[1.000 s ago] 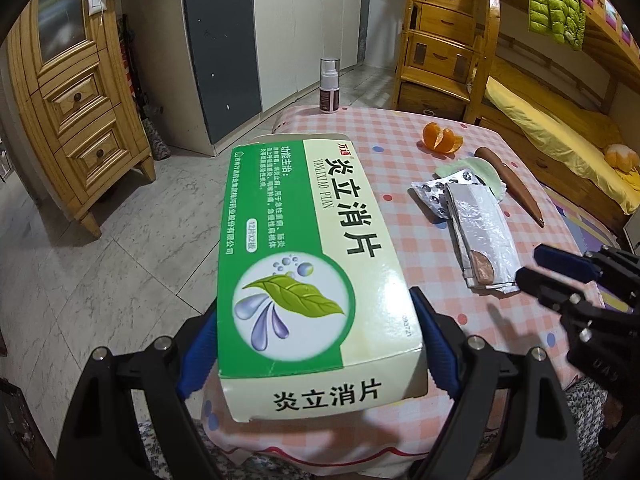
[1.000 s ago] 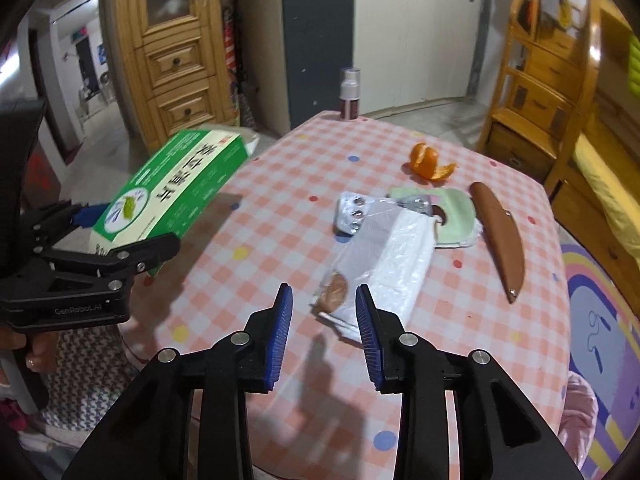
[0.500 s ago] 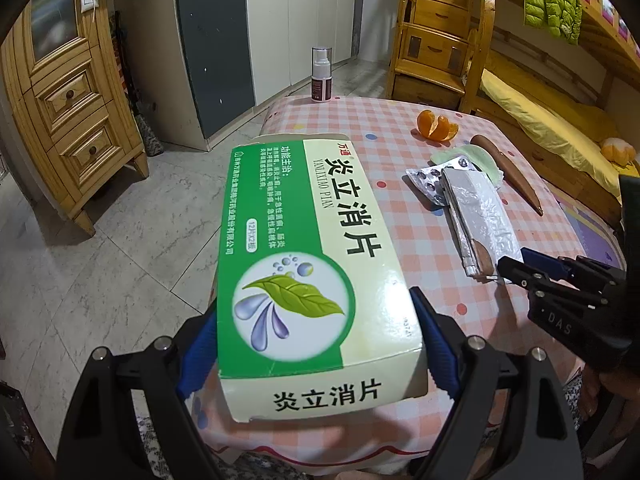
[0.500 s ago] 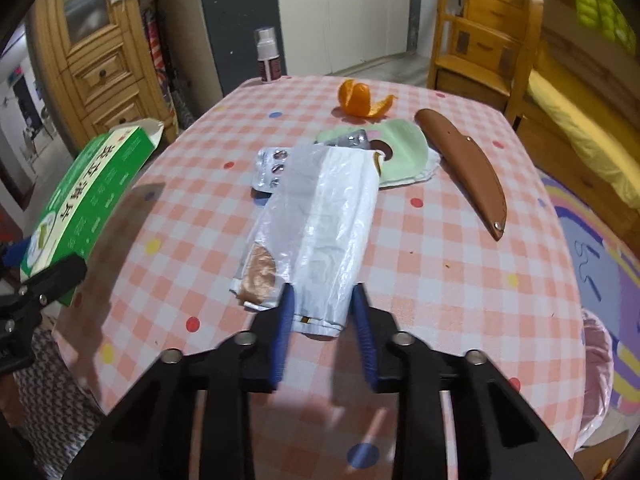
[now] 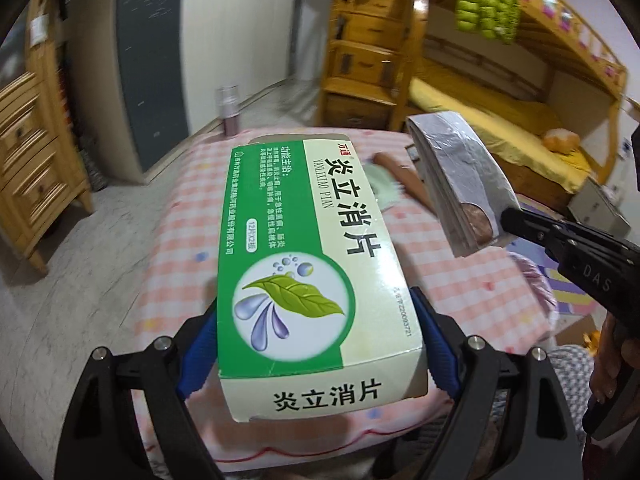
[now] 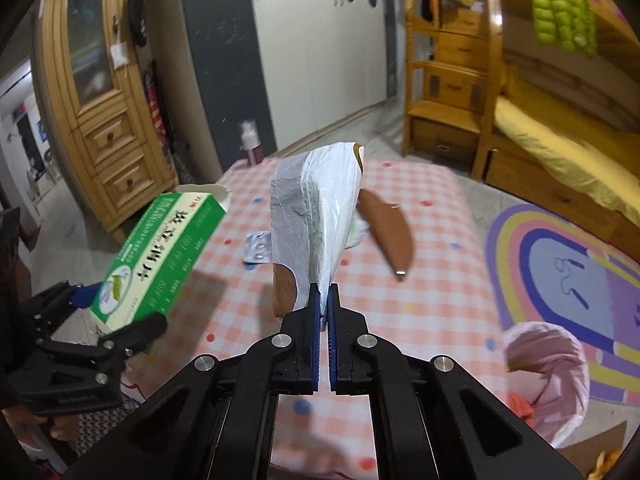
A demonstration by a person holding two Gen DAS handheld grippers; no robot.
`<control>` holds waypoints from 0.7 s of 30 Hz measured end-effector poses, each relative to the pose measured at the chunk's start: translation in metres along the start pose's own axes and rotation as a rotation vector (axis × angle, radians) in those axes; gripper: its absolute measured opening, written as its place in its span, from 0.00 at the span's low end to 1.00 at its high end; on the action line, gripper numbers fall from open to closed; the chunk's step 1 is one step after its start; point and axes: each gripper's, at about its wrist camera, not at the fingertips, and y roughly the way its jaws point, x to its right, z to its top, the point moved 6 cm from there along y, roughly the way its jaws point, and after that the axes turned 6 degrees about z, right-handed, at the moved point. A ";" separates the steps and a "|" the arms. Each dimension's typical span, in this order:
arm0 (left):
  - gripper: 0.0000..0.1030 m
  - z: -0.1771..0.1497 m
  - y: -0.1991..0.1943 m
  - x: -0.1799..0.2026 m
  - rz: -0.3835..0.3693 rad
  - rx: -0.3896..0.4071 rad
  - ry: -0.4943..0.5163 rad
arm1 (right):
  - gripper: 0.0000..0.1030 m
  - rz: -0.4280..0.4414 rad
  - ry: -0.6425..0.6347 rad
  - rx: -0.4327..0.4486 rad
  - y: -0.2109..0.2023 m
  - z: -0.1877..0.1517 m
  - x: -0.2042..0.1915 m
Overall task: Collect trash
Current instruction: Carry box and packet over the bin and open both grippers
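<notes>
Holding the green medicine box (image 5: 312, 272) across its long sides, my left hand-held gripper (image 5: 316, 344) pinches it in the air above the near edge of the table (image 6: 420, 280); it looks light, hollow cardboard with an open far flap, so I judge that a hard squeeze would crush it. Further right, my right hand-held gripper (image 6: 324, 300) is pressed together on the bottom edge of the white wrapper (image 6: 316, 208), lifted off the table, thin, crinkly and likely slippery, so a deep pinch suits it.
</notes>
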 end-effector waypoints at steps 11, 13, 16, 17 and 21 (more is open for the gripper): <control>0.81 0.007 0.006 0.171 -0.240 0.034 0.267 | 0.03 -0.241 0.230 0.039 -0.084 -0.052 0.119; 0.81 0.005 0.009 0.197 -0.271 0.037 0.310 | 0.03 -0.295 0.285 0.041 -0.098 -0.067 0.144; 0.81 0.003 0.016 0.239 -0.319 0.036 0.378 | 0.03 -0.366 0.346 0.036 -0.114 -0.087 0.174; 0.81 0.003 0.018 0.253 -0.333 0.034 0.399 | 0.03 -0.377 0.367 0.035 -0.117 -0.092 0.182; 0.81 -0.001 0.035 0.304 -0.386 0.007 0.467 | 0.03 -0.418 0.452 0.030 -0.126 -0.116 0.217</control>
